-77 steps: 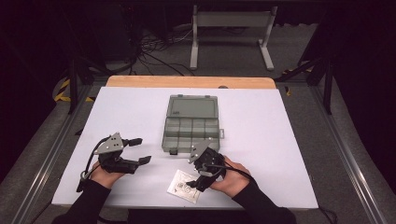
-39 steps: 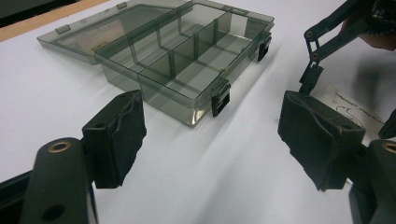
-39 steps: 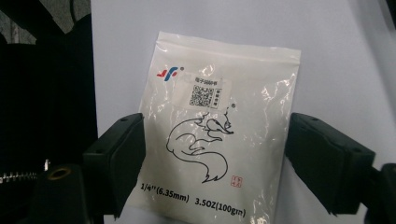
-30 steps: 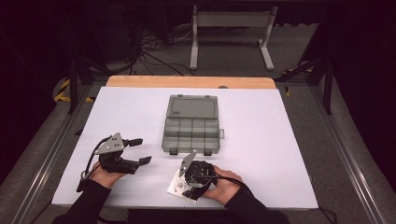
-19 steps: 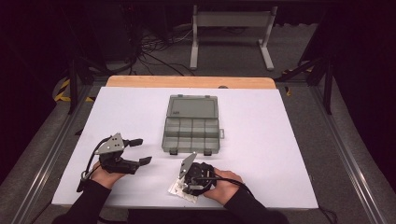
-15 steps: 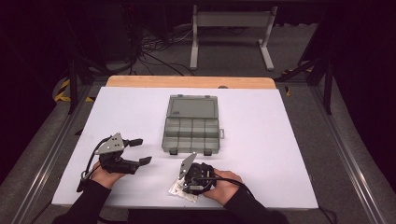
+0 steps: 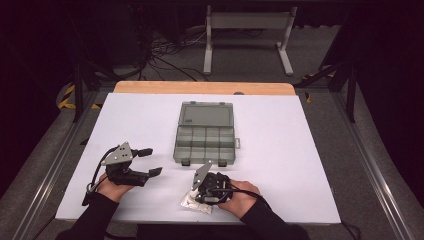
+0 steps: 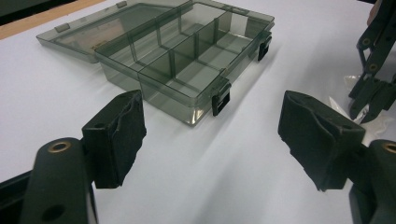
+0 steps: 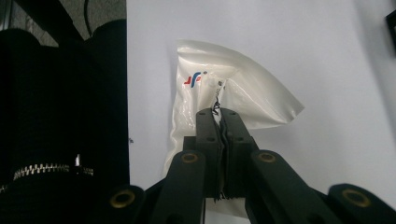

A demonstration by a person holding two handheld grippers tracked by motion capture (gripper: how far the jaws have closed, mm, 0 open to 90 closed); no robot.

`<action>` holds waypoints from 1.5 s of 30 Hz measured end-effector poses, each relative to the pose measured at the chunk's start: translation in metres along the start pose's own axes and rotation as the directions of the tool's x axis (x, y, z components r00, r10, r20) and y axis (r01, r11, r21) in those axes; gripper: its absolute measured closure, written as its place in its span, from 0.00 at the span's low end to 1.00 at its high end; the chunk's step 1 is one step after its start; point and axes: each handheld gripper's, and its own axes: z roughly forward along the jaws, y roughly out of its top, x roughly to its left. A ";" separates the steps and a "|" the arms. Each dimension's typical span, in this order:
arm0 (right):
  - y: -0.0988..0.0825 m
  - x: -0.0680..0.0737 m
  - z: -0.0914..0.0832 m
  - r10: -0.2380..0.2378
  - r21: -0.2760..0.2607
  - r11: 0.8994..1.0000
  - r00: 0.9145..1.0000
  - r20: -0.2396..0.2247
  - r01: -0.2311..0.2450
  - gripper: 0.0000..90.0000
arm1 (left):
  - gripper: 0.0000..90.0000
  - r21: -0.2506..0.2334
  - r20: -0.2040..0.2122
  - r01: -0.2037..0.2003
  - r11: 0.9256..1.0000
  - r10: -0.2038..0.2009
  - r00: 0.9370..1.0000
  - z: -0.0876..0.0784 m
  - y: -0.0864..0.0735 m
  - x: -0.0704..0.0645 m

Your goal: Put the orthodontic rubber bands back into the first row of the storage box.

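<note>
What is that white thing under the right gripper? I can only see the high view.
Observer: A small white plastic bag with a red and blue logo. The right gripper has just been closing its jaws and now pinches the bag's edge.
Operator: Is anything inside the grey box?
Observer: In the left gripper view, the compartments of the box that I can see look empty.
Operator: Does the left gripper hold anything?
Observer: No. The left gripper is wide open, gripping nothing.
</note>
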 end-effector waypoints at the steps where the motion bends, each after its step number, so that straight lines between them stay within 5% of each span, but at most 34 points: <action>1: 0.001 -0.002 -0.003 -0.012 -0.016 1.000 1.000 0.007 0.012 0.98 | 0.26 0.000 0.000 0.000 1.000 0.000 1.000 0.000 0.000 0.000; 16: 0.009 -0.018 -0.040 0.018 -0.097 0.995 0.996 0.085 -0.009 0.97 | 0.26 -0.003 -0.002 -0.001 1.000 0.001 1.000 0.000 0.000 0.000; 45: 0.013 -0.057 -0.088 0.072 -0.178 0.983 0.984 0.166 -0.042 0.97 | 0.26 -0.003 -0.001 0.002 1.000 -0.002 1.000 -0.001 0.000 0.000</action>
